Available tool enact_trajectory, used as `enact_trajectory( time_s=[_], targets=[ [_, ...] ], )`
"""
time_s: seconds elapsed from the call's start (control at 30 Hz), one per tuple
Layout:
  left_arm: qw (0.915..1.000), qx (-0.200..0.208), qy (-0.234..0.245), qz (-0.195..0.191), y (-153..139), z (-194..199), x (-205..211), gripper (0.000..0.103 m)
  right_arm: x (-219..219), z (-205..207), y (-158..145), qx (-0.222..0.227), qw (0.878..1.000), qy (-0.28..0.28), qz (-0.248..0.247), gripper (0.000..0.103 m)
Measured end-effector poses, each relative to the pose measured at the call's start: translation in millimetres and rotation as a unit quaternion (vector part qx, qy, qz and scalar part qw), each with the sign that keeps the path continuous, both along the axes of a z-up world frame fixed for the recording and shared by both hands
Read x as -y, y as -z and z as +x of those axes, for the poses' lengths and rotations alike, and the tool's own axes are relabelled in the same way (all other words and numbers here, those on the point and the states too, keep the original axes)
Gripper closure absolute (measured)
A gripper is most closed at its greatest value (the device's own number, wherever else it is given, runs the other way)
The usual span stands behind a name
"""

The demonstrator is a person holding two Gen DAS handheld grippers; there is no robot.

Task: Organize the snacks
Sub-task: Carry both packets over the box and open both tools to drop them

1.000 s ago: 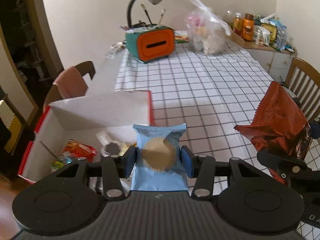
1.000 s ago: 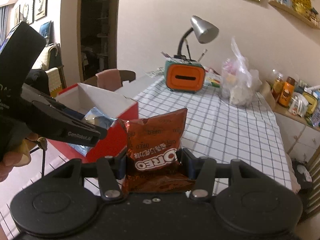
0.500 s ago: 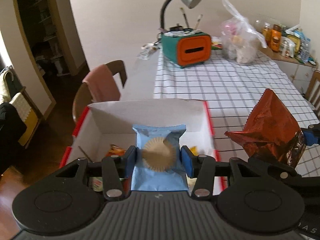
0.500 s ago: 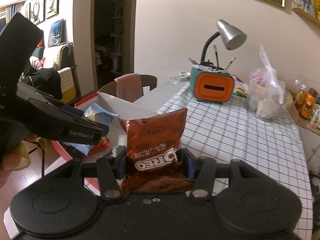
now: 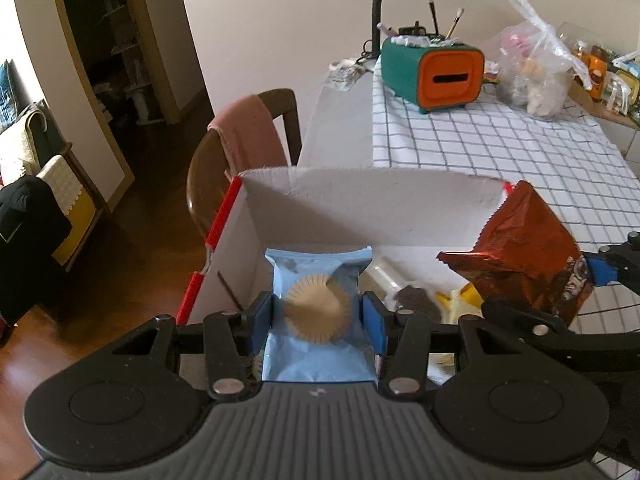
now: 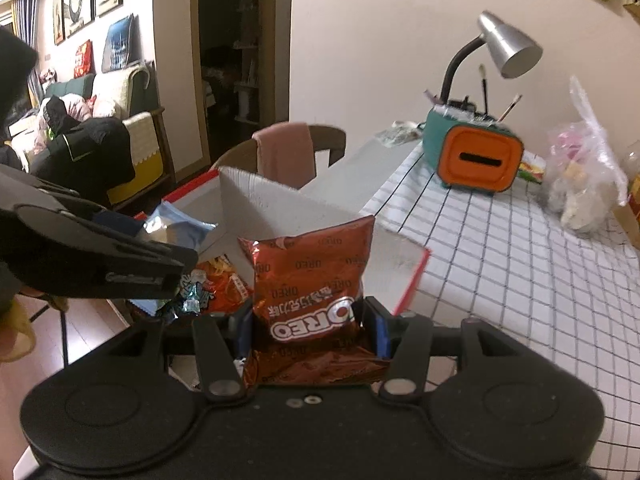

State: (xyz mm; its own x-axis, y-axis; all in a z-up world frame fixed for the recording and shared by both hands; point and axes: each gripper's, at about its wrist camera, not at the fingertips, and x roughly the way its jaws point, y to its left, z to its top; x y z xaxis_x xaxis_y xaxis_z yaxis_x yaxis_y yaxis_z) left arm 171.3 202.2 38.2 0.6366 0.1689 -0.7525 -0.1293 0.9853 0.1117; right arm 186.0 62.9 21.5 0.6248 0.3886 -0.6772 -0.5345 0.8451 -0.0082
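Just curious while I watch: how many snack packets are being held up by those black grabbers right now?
2. The left gripper clamps a light blue packet over the open box; the right gripper clamps a brown Oreo bag beside it. More snacks lie in the box, partly hidden.

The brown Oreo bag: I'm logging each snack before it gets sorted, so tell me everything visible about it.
The Oreo bag is a small crinkled pouch of glossy reddish-brown foil with a serrated top edge, white OREO lettering and fainter repeats of the name. It stands roughly upright, pinched at its lower sides between the blue pads of the right gripper. It hangs over the near right part of the open red-edged white box, clear of the snacks inside.
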Motion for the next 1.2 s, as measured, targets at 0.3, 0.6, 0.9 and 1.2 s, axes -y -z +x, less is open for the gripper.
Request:
enact_trajectory(
  time_s=[0.3,0.6,0.9,1.2],
  targets=[
    [0.9998,-0.017,0.003,0.006,18,12,-10,0.055,-24,14,25,-0.026,0.999,0.012,-0.024,0.050],
    [0.9990,-0.044,0.008,0.006,47,25,-7,0.055,-30,11,39,-0.039,0.999,0.006,-0.033,0.050],
    [0.9990,-0.044,0.011,-0.003,57,22,-6,0.055,-30,11,48,-0.043,0.998,0.010,-0.033,0.048],
    [0.9993,-0.030,0.014,-0.015,46,12,-7,0.051,-25,5,37,-0.037,0.999,0.013,-0.015,0.036]
  ],
)
